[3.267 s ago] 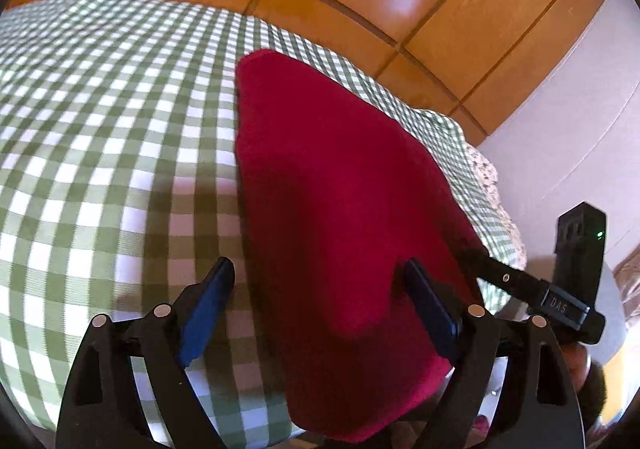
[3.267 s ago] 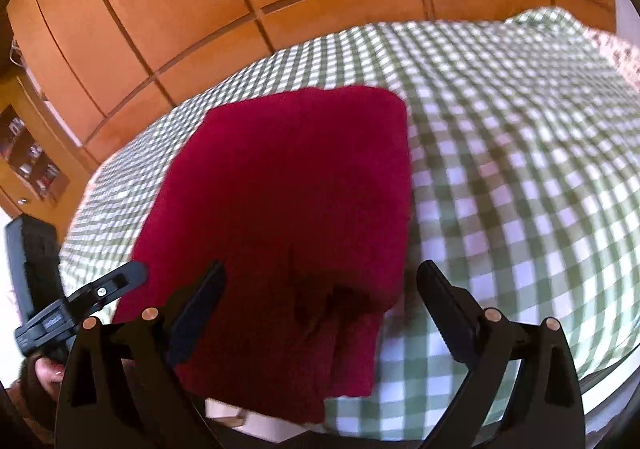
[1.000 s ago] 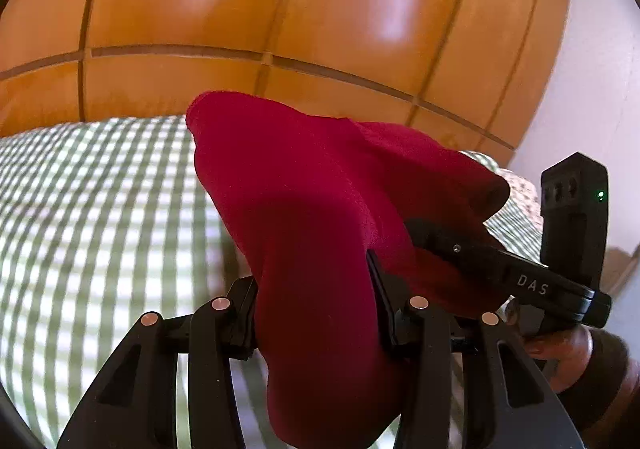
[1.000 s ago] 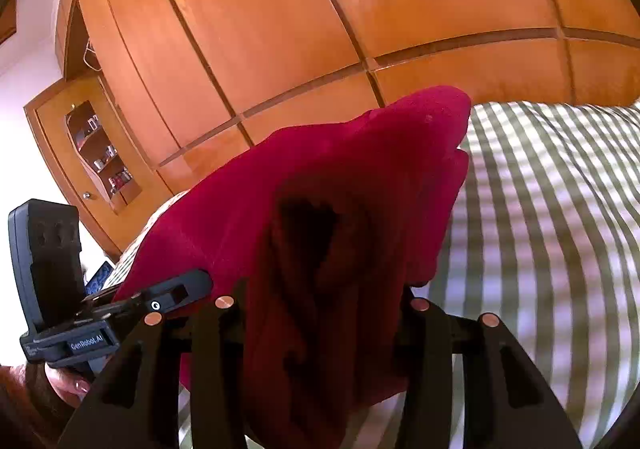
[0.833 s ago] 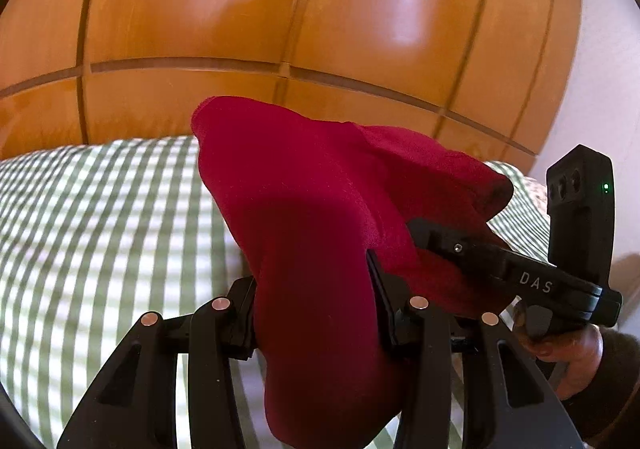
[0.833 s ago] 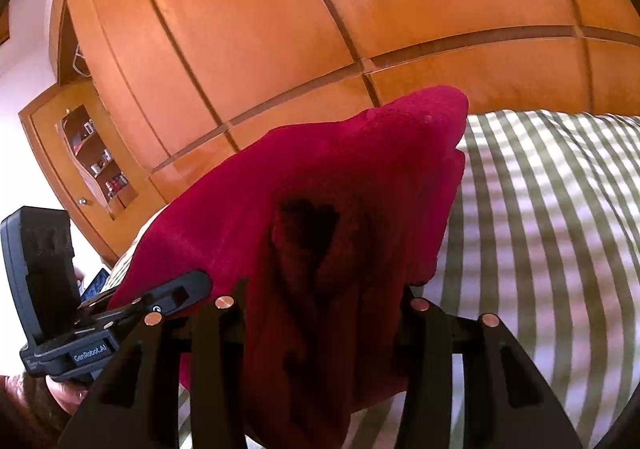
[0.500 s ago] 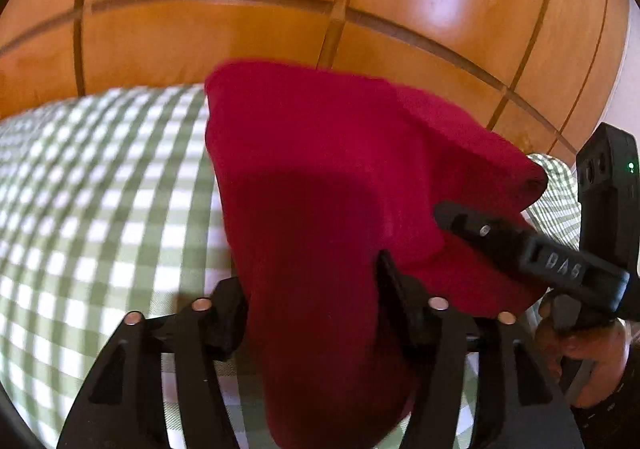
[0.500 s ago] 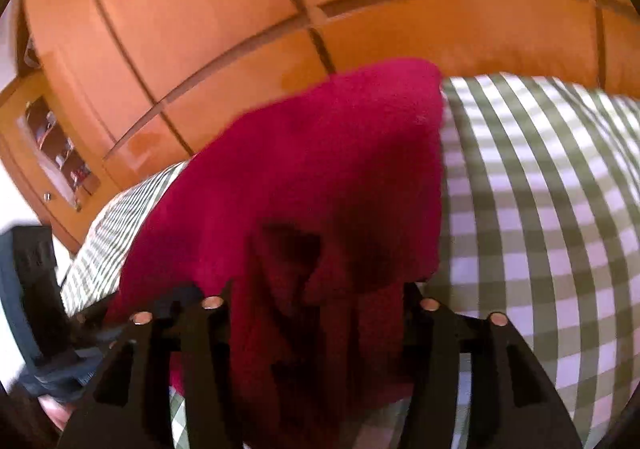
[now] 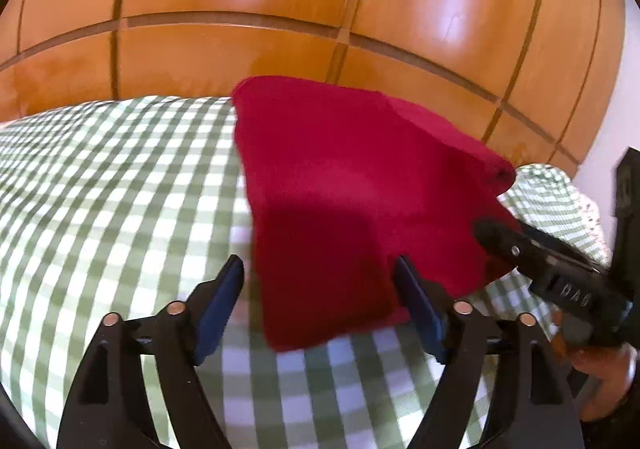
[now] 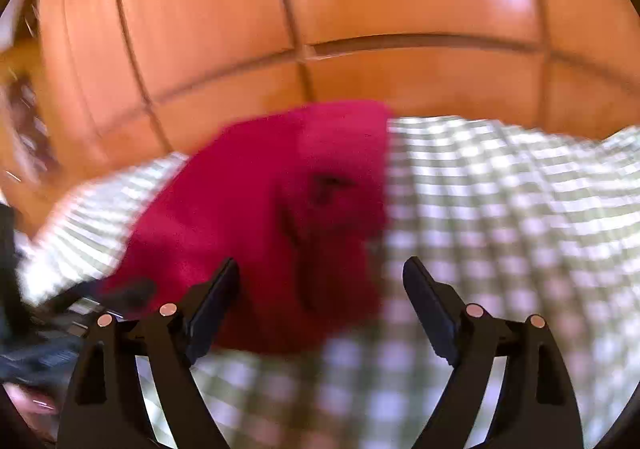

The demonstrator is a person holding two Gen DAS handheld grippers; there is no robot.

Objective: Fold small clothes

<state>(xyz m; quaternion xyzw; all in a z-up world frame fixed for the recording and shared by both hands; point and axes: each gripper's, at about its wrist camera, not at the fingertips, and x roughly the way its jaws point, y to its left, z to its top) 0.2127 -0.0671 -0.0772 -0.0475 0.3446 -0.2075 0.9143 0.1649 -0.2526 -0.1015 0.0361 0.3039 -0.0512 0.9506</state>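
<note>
A folded red garment [image 9: 344, 185] lies on the green-and-white checked cloth [image 9: 120, 193]. My left gripper [image 9: 320, 309] is open, its blue pads either side of the garment's near edge, not gripping it. In the right wrist view, which is blurred, the red garment [image 10: 280, 217] lies ahead and to the left. My right gripper [image 10: 322, 305] is open just short of the garment's near edge. The right gripper's black body [image 9: 560, 273] shows at the right of the left wrist view, beside the garment.
Orange wooden wardrobe panels [image 9: 280, 1] stand behind the checked surface. A white wall [image 9: 612, 121] is at the far right. Open checked cloth [image 10: 520, 209] spreads to the right of the garment. The other gripper [image 10: 24, 321] shows blurred at the left edge.
Both grippers held the red garment lifted and pinched; now both have opened and let it go, and it lies on the checked cloth. Both grippers have drawn back a little.
</note>
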